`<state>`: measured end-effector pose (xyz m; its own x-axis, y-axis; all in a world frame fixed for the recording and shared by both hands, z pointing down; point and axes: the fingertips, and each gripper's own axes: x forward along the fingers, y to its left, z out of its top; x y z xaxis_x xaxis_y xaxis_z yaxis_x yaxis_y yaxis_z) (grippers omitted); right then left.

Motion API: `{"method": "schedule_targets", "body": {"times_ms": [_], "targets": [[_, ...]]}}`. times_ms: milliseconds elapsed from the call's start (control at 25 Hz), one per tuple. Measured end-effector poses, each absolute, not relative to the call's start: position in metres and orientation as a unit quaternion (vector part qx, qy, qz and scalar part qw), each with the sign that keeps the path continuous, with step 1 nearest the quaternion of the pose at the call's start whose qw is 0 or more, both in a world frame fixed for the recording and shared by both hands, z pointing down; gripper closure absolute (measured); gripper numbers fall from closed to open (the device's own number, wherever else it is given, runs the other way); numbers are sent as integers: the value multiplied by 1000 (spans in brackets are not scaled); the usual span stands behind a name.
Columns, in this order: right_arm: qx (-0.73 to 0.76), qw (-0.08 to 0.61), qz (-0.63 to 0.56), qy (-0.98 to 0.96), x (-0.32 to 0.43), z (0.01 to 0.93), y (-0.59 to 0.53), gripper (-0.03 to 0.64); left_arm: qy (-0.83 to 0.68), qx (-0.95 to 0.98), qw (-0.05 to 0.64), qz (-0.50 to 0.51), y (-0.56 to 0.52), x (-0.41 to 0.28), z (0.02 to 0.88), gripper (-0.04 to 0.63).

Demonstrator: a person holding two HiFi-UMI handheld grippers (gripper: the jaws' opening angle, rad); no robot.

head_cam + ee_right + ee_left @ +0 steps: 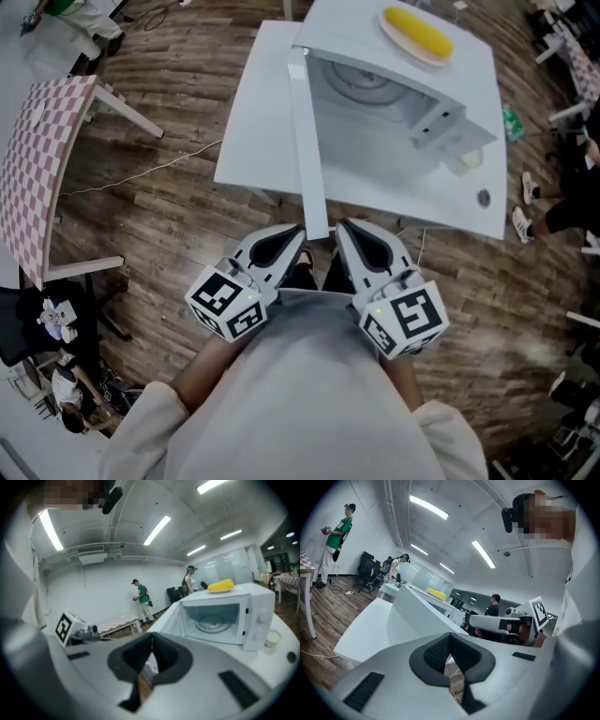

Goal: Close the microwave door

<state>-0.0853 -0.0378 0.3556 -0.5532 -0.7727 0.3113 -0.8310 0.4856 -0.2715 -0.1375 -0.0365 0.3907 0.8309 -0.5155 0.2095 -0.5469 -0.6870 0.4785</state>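
The white microwave (403,122) stands on a white table (253,122) with its door (309,141) swung wide open toward me. Its cavity with the glass turntable (213,620) shows in the right gripper view. My left gripper (296,236) and right gripper (343,232) hang close together just short of the door's free edge, one on each side of it. Both are shut with nothing between the pads. In the left gripper view the door (423,617) rises just beyond the left gripper (451,641). The right gripper (151,641) points toward the open front.
A yellow item on a plate (418,33) lies on top of the microwave. A small white cup (466,161) sits on the table beside it. A checkered table (37,159) stands at the left, a cable (141,173) crosses the wooden floor, and people stand around the room.
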Motion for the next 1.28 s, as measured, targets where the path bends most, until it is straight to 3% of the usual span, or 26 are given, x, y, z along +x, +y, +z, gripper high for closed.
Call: {"method": "schedule_targets", "body": {"times_ms": [1280], "targets": [[513,62,205,-831,-25,357,-43,595,-229,934,268,50,-44,-71,392,576]]}}
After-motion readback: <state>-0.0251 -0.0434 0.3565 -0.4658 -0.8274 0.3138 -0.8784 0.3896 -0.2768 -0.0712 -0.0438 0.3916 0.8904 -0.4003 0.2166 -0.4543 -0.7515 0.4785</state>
